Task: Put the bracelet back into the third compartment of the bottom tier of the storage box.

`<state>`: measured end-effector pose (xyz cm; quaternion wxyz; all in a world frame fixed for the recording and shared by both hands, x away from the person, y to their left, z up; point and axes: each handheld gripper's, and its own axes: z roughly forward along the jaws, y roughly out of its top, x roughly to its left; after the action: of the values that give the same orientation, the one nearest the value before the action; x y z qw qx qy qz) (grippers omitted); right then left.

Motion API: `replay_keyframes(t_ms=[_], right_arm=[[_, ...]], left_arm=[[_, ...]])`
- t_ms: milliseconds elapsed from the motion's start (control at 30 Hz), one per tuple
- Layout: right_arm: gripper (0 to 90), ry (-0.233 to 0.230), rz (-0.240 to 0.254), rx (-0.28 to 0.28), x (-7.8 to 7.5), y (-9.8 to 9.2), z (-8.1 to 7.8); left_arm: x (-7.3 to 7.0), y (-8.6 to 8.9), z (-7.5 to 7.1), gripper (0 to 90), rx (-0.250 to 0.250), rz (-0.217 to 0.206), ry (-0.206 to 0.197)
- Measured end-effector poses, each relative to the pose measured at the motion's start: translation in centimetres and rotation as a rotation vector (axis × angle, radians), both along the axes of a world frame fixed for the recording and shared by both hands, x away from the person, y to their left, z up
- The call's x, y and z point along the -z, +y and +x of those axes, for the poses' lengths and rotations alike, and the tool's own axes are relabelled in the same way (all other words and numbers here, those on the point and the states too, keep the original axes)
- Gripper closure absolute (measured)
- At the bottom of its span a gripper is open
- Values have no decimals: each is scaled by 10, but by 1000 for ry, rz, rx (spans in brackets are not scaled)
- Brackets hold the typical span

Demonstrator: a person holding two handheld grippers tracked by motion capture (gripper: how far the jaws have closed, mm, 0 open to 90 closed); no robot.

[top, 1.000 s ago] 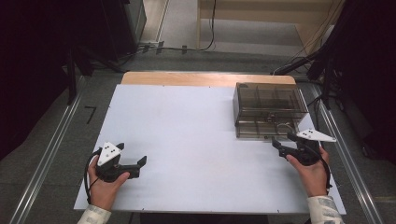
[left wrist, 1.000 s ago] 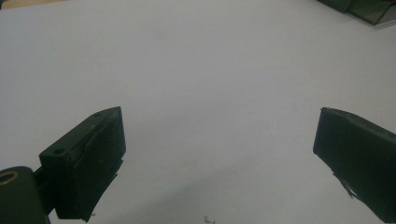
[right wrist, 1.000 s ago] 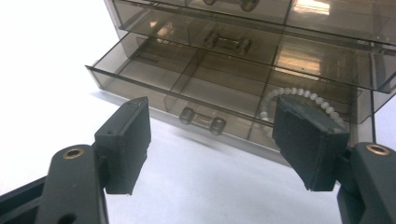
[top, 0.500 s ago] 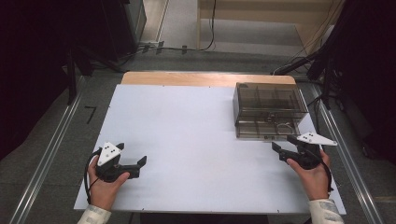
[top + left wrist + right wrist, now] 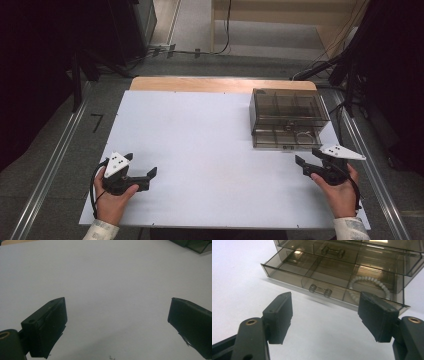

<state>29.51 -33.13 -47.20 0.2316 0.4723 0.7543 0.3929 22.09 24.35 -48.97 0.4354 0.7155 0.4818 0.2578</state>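
The right tool (image 5: pixel 309 165) hovers spread wide and empty just near of the smoky clear plastic drawer box (image 5: pixel 289 116) at the counter's (image 5: pixel 200 135) far right. Its lower drawer (image 5: pixel 332 281) stands pulled out, a white bead bracelet (image 5: pixel 372 285) inside. Likely next: reach into the drawer or grip the drawer's bar handle (image 5: pixel 320 290). The left tool (image 5: pixel 145 176) rests released, near left.

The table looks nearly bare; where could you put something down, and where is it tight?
The white table is free from the left gripper across to the right gripper. It is crowded at the far right: the smoky drawer box with its lower drawer pulled open, a bead bracelet inside.
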Motion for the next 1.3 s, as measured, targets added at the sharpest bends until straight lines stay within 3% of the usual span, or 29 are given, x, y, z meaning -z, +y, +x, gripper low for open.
replay_keyframes(t_ms=[1300], right_arm=[[263, 11, -14, 88, -1, -33, -29]], left_arm=[[0, 0, 0, 29, -3, 2, 1]])
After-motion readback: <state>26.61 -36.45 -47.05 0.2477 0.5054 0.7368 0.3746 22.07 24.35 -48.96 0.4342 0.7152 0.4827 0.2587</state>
